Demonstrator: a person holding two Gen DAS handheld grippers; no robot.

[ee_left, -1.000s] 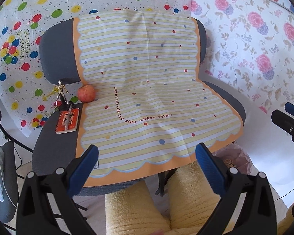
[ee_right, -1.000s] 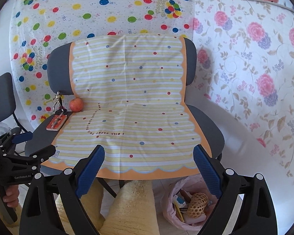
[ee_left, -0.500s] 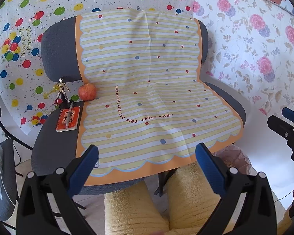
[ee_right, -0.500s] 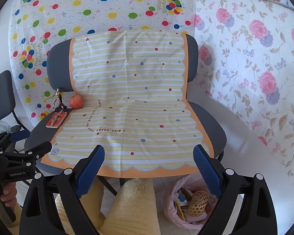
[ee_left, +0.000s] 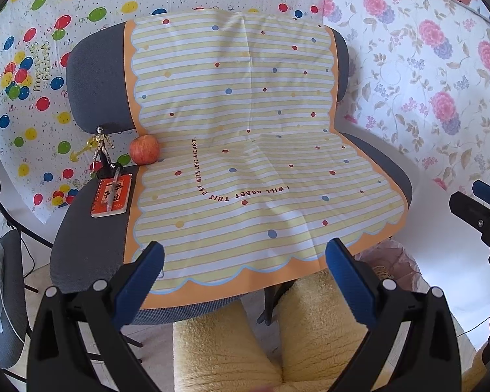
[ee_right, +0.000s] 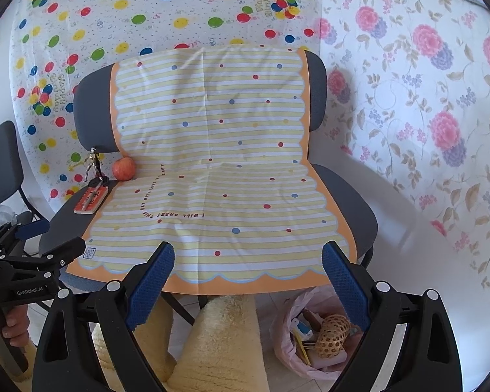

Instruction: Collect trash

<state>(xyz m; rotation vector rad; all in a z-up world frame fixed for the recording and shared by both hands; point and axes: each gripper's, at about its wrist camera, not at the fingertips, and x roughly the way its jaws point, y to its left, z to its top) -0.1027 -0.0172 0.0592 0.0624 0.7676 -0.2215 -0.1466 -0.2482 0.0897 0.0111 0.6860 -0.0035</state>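
Note:
A pink plastic trash bag (ee_right: 310,336) stands on the floor under the chair's front right corner, with a foam fruit net (ee_right: 333,334) and other scraps inside. Its rim also shows in the left wrist view (ee_left: 392,258). My left gripper (ee_left: 245,277) is open and empty, held in front of the chair's front edge. My right gripper (ee_right: 248,281) is open and empty, also in front of the seat, above and left of the bag. Each gripper shows at the edge of the other's view.
A grey chair (ee_left: 91,245) is draped with a striped yellow cloth (ee_left: 245,150). On its left side are an apple (ee_left: 144,149), a small figurine (ee_left: 103,147) and a red notebook with a pen (ee_left: 112,196). Yellow fleece-clad legs (ee_left: 277,336) lie below. Another chair (ee_right: 0,163) stands left.
Both grippers have shifted slightly, so the chair sits a little differently in each view. Both stay open and empty. Nothing on the chair has moved.

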